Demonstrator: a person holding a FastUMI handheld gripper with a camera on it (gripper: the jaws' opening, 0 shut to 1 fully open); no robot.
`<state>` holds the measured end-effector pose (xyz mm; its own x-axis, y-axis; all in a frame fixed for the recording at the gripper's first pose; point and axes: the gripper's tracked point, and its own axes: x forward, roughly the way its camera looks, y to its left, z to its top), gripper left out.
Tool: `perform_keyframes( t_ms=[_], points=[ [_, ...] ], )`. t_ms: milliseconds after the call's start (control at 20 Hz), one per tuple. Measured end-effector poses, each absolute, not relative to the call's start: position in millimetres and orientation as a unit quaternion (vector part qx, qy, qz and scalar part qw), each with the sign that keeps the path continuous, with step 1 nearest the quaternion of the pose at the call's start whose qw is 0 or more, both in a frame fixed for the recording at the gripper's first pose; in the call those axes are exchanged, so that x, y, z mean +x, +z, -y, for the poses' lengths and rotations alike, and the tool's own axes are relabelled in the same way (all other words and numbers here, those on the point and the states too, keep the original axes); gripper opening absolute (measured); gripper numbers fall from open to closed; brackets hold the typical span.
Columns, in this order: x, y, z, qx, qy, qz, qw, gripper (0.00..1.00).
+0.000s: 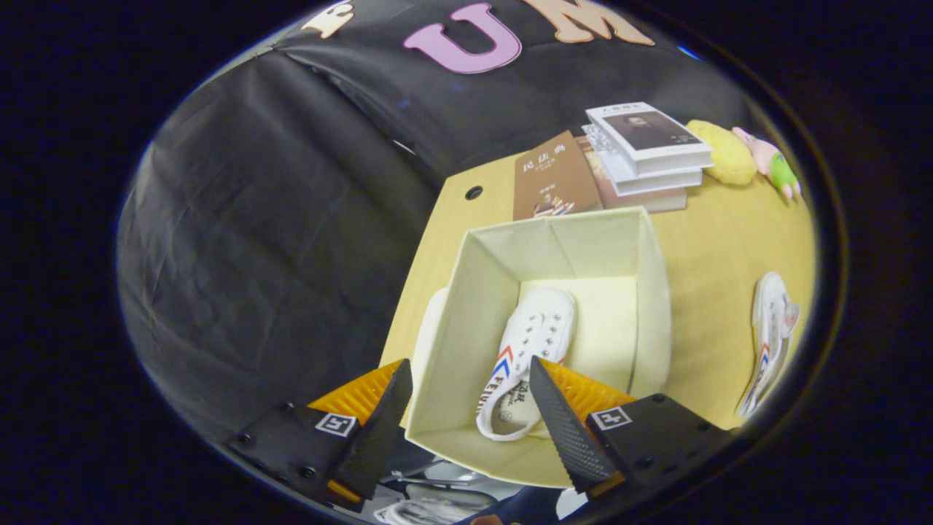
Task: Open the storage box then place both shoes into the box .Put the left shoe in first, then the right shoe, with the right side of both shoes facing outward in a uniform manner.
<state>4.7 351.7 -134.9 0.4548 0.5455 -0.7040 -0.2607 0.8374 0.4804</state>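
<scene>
Presently the tongs (466, 408) hang above the near edge of the storage box (466, 292), fingers spread wide and pinching nothing. The left finger (383, 423) sits outside the box's left wall; the right finger (557, 423) reaches over the box's near part, its tip just beside the shoe inside.

The storage box is an open, cream-coloured fabric cube standing on the yellow desk (714, 248). A pale flap, likely its lid (430, 321), hangs beside the left wall, though this cannot be confirmed.

One white canvas shoe (528, 343) lies on the box floor, toe pointing away from the tongs and heel toward them, placed against the left half of the floor. Its side stripe in red and blue is visible, facing left, and the opening of the shoe is turned upward.

The second white shoe (769, 335) lies on the desk well apart from the box, to its right, resting on its side with the same stripe marking showing.

Beyond the box: a brown book (554, 179) flat on the desk, touching or nearly touching the far wall of the box; a stack of books (649, 153) just right of it; a yellow plush toy (721, 149) and a pink-and-green toy (773, 164) past the stack. A round cable hole (474, 192) is set in the desk's far left corner.
</scene>
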Motion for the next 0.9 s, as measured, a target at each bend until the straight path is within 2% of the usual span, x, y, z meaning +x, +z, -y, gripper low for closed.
perform_keyframes(
  t_ms=[350, 650, 900],
  points=[
    [15.9, -114.6, -255.7, 0.135, 0.21, -0.409, 0.878, 1.0],
    [30.4, -130.3, -128.5, 0.056, 0.112, -0.364, 0.923, 1.0],
    [15.9, -175.2, -39.4, -0.001, 0.035, -0.39, 0.92, 1.0]
  ],
)
